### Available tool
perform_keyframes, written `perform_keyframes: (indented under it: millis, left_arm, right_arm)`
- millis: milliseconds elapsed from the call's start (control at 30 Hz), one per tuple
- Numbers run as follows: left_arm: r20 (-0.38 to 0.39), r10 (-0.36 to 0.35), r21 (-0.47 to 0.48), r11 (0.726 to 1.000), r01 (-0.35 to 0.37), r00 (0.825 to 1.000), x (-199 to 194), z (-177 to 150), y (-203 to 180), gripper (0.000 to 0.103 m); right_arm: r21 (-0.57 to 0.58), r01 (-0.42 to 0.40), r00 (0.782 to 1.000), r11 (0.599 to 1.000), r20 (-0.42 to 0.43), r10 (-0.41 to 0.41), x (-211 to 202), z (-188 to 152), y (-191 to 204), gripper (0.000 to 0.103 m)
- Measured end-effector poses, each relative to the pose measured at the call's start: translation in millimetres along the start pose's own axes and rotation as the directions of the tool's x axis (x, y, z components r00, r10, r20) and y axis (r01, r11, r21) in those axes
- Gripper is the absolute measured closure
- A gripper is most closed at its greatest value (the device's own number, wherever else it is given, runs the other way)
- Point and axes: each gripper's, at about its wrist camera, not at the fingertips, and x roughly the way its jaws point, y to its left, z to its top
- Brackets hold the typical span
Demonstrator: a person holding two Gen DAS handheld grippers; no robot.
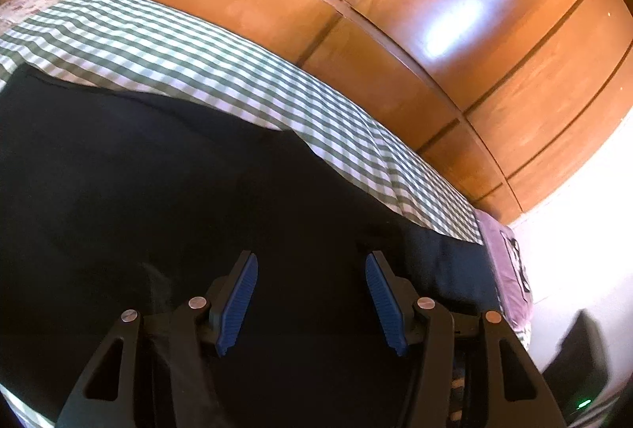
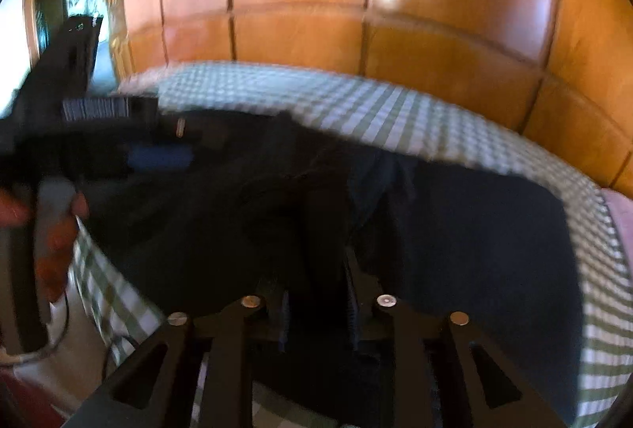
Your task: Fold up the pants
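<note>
While the left hand-held gripper [image 1: 311,303] gapes empty, the right hand-held gripper [image 2: 318,317] narrowly pinches dark pants [image 2: 455,230].

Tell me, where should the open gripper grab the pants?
Probably the pants' far edge, where dark cloth ends against the checked sheet. The left gripper is open above flat middle cloth, with nothing to pinch. At that edge one finger could slide under, coming from the wardrobe side.
</note>
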Motion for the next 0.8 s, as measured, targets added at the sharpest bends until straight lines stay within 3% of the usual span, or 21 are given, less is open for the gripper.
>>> perform_keyframes:
  millis: [67,133,267,367,433,500,533,567,633,700,767,800]
  left_arm:
    - [-0.019,-0.020,0.007,1.000,0.020,1.000,3.0,-2.3,-2.8,0.045]
    - [-0.036,-0.053,0.014,0.998,0.053,0.998,5.6,-5.9,-7.2,0.045]
    - [-0.059,-0.166,-0.009,0.986,0.166,0.984,6.9,-11.2,-14.2,0.045]
    - [-0.067,-0.225,-0.025,0.974,0.223,0.972,8.7,-13.2,-18.6,0.042]
    - [-0.084,-0.249,-0.037,0.968,0.247,0.965,14.4,-14.7,-22.4,0.033]
    - [-0.094,-0.260,-0.060,0.965,0.255,0.961,21.4,-14.4,-24.7,0.030]
    - [-0.103,-0.265,-0.075,0.963,0.258,0.959,25.5,-14.0,-25.5,0.030]
    - [-0.115,-0.270,-0.093,0.961,0.260,0.956,32.0,-12.3,-26.4,0.030]
    - [-0.154,-0.261,-0.125,0.962,0.243,0.953,47.5,-9.9,-28.7,0.032]
    - [-0.168,-0.248,-0.130,0.965,0.228,0.954,54.9,-8.0,-31.9,0.033]
    - [-0.170,-0.243,-0.111,0.968,0.226,0.955,59.4,-5.6,-38.4,0.052]
    - [-0.185,-0.236,-0.086,0.971,0.223,0.954,62.2,-5.4,-43.7,0.076]
  right_arm:
    - [-0.031,-0.021,1.000,0.999,0.016,0.022,-3.0,-3.6,3.5,0.055]
    - [-0.021,-0.099,0.995,0.995,0.022,0.100,-13.0,-4.6,0.4,0.048]
    - [0.089,-0.169,0.982,0.982,0.104,0.160,-43.1,-9.6,-26.7,0.048]
    - [0.249,-0.180,0.973,0.952,0.185,0.135,-74.7,-21.3,-70.4,0.048]
    - [0.386,-0.163,0.972,0.908,0.221,0.080,-94.8,-35.2,-106.8,0.048]
    - [0.521,-0.109,0.975,0.847,0.222,-0.011,-109.3,-52.6,-143.0,0.048]
    - [0.563,-0.067,0.977,0.824,0.206,-0.061,-112.9,-59.5,-156.6,0.052]
    - [0.589,-0.017,0.977,0.808,0.182,-0.111,-114.2,-65.3,-168.8,0.069]
    - [0.602,0.037,0.978,0.798,0.141,-0.152,-111.2,-67.9,-182.2,0.088]
    - [0.608,0.037,0.975,0.793,0.152,-0.162,-106.4,-64.9,-191.8,0.088]
    - [0.621,-0.007,0.976,0.784,0.173,-0.128,-94.5,-57.4,-197.5,0.088]
    - [0.623,-0.023,0.977,0.782,0.180,-0.115,-88.7,-54.1,-203.3,0.088]
